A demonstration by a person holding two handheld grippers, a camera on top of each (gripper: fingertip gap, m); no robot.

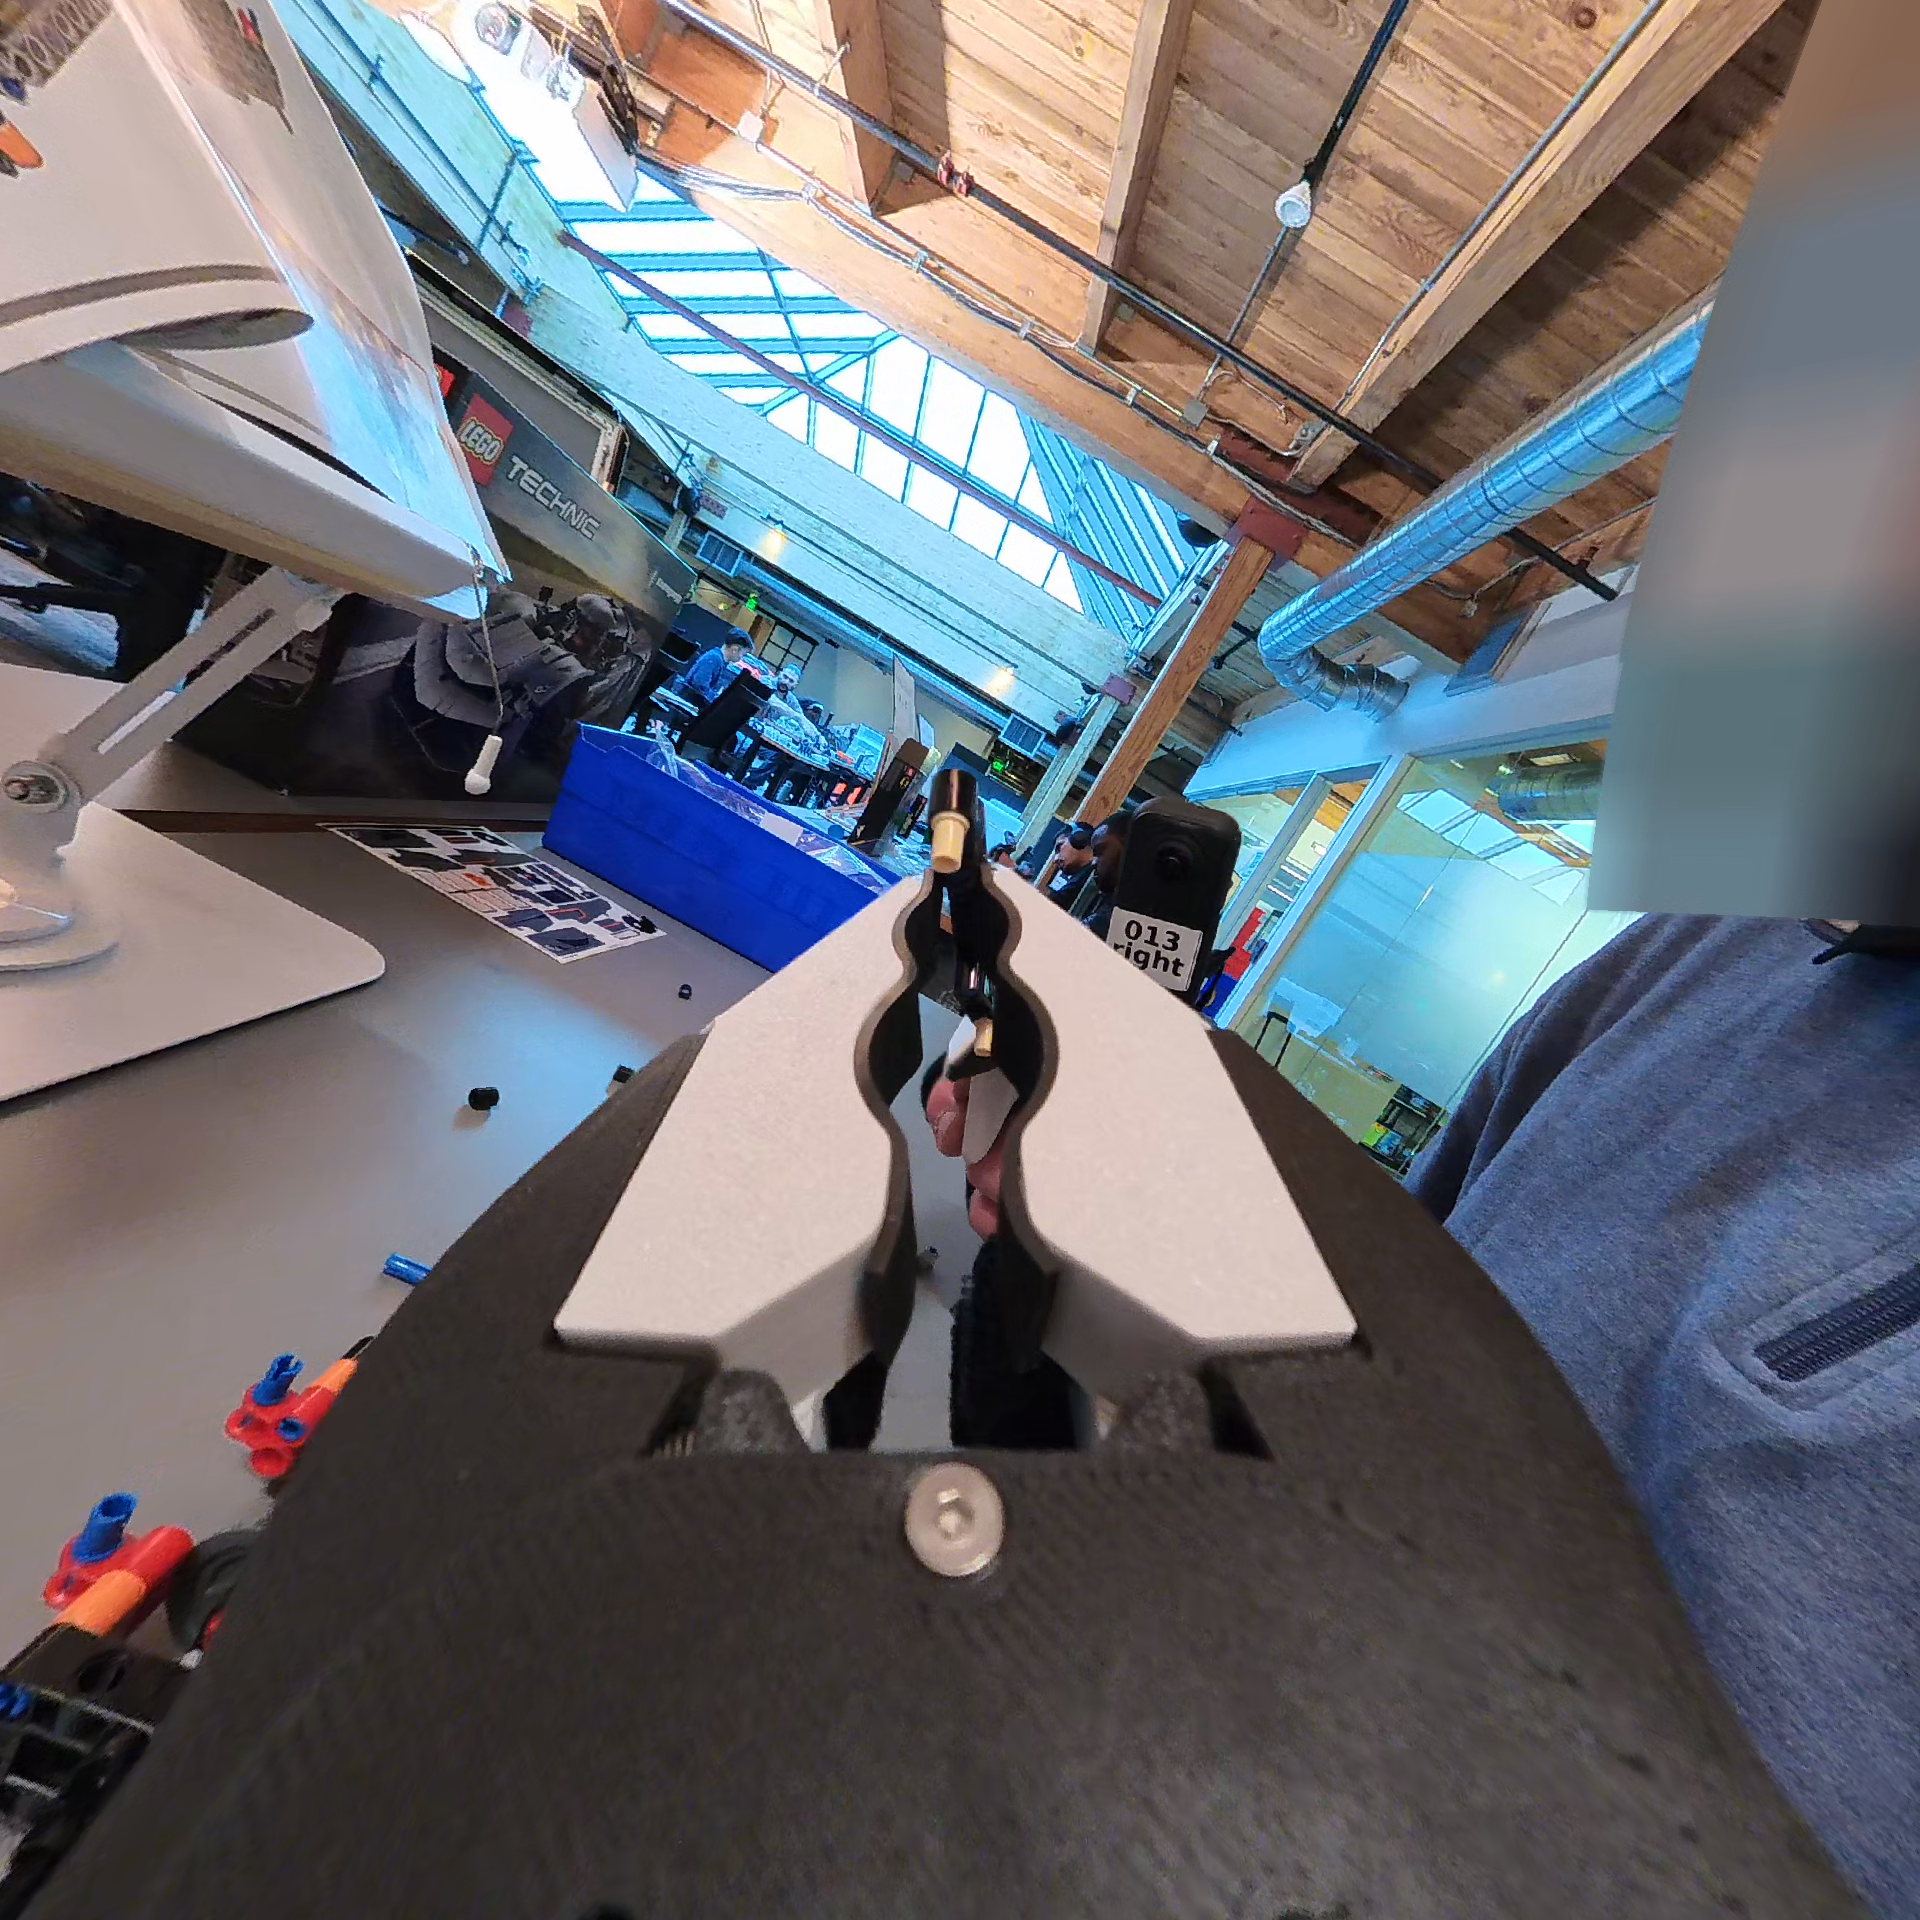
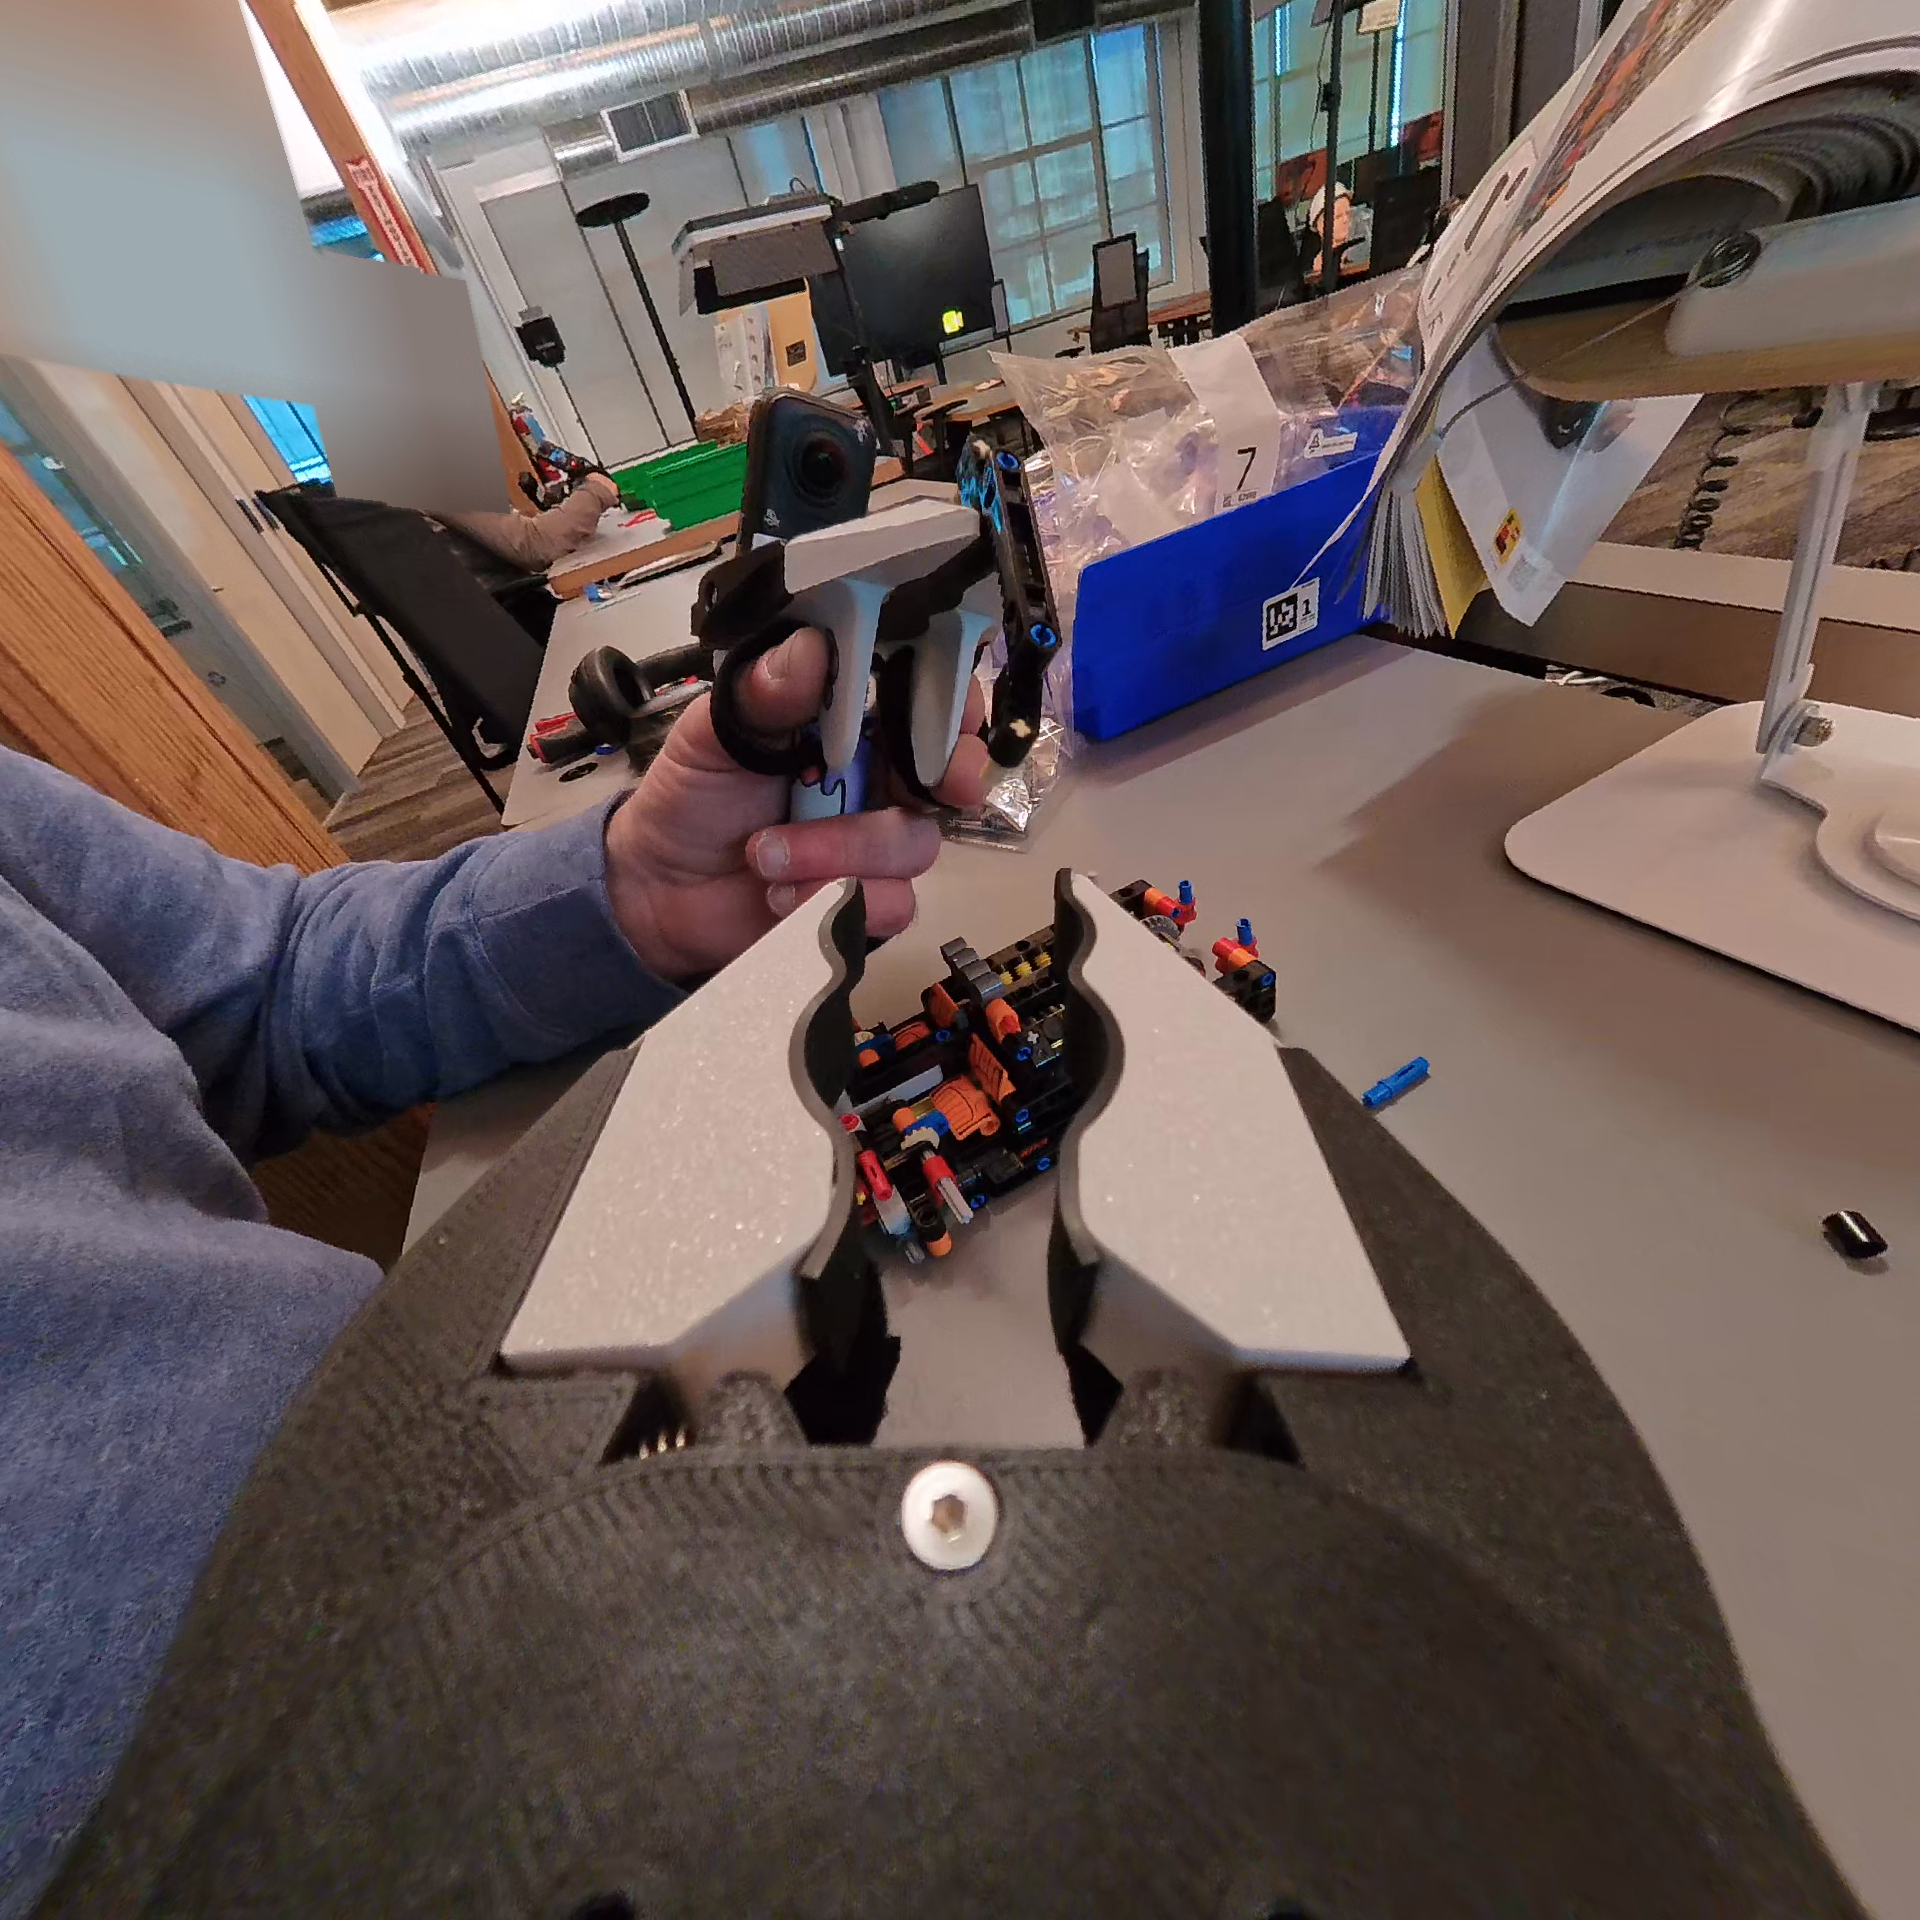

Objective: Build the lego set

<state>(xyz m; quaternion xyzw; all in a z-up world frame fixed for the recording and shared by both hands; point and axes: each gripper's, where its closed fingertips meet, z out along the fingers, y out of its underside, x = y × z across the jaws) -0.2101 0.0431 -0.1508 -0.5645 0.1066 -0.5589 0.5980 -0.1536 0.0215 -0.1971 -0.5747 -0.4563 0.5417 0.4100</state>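
My left gripper (image 1: 961,883) is shut on a black beam (image 1: 971,935) with tan pins, held up in the air and tilted toward the ceiling. In the right wrist view that gripper (image 2: 971,582) is in a hand, and the beam (image 2: 1023,623) stands upright with blue pins along it. My right gripper (image 2: 961,894) is open and empty, jaws apart. It hovers over the black, orange and red lego assembly (image 2: 966,1081) on the grey table (image 2: 1455,1351). Part of the assembly shows at the lower left of the left wrist view (image 1: 73,1714).
An instruction booklet (image 2: 1662,208) hangs on a white stand (image 2: 1714,831) to the right. A blue bin (image 2: 1216,613) with plastic bags (image 2: 1143,436) stands behind. A loose blue pin (image 2: 1395,1081), a black piece (image 2: 1855,1236) and a sticker sheet (image 1: 499,894) lie on the table. The grippers' ends are close to 8 cm from one another.
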